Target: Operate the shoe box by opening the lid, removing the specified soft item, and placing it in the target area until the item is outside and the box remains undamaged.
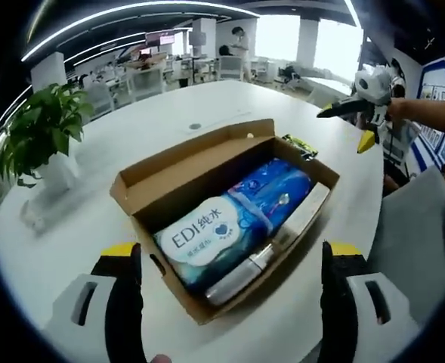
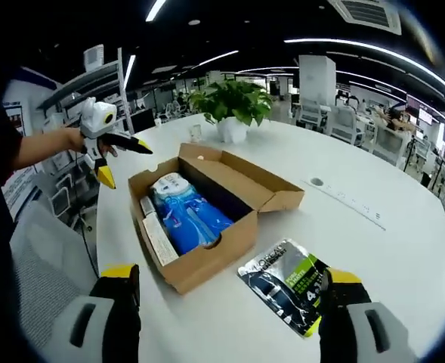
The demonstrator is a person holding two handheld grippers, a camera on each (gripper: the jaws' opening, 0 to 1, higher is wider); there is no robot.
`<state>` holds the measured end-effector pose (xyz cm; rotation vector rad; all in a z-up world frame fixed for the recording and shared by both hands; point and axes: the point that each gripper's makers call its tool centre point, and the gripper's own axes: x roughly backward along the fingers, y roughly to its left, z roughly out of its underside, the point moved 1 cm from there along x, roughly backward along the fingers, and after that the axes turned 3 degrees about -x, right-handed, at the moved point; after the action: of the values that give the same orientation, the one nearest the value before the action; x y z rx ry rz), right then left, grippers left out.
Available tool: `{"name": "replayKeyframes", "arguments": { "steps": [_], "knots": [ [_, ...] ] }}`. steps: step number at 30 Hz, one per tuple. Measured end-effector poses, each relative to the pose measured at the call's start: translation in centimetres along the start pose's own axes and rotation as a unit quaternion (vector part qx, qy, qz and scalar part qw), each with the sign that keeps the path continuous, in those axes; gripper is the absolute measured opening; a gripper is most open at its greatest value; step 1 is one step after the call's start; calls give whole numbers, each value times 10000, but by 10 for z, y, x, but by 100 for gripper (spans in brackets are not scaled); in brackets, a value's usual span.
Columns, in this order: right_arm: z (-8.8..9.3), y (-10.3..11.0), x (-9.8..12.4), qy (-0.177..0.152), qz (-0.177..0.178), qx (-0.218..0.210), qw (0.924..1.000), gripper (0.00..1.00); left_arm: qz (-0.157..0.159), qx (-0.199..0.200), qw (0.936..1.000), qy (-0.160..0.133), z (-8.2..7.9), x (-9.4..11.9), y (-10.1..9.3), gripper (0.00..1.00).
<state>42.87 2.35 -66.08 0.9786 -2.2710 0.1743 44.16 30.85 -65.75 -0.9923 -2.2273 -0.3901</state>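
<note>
On the white table [image 2: 403, 249], taken as my landmark, I list the following. Shoe box [image 1: 230, 227]: brown cardboard, sitting on the table, lid flaps folded outward, interior exposed. Contents: a blue-and-white wet wipes pack [image 1: 233, 219] marked "EDI", lying flat and taking up most of the box; a white flat carton [image 1: 305, 215] wedged along one inner wall; a silvery tube [image 1: 241, 276] at the near corner. Beside the box, on the table: a dark green-and-black sachet [image 2: 286, 283], close to but apart from the cardboard. Farther across the table: a potted plant [image 2: 233, 106] in a white pot.

My left gripper [image 1: 230, 261]: jaws spread wide, holding nothing, poised before the box. My right gripper [image 2: 230, 299]: jaws likewise spread, holding nothing, hovering over the table near the sachet.
</note>
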Motion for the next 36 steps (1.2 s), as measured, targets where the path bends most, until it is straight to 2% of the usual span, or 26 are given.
{"name": "replayKeyframes", "arguments": {
  "steps": [9, 12, 25, 28, 34, 36],
  "knots": [
    [-25, 27, -18, -121, -355, 346, 9987, 98, 201, -246, 9994, 135, 3, -4, 6, 98],
    [-32, 36, -26, -152, -489, 464, 9976, 96, 242, -441, 9984, 251, 6, -10, 9, 96],
    [-41, 50, -59, -82, -669, 834, 9942, 92, 409, -1014, 9921, 617, 10, -32, 15, 94],
    [-43, 52, -65, -94, -702, 894, 9935, 91, 479, -1187, 9893, 694, 7, -38, 16, 93],
    [-49, 56, -76, -171, -705, 900, 9933, 87, 628, -1354, 9867, 648, -4, -50, 21, 86],
    [-50, 58, -80, -184, -727, 929, 9929, 86, 676, -1595, 9822, 726, -5, -54, 24, 85]
  ]
}}
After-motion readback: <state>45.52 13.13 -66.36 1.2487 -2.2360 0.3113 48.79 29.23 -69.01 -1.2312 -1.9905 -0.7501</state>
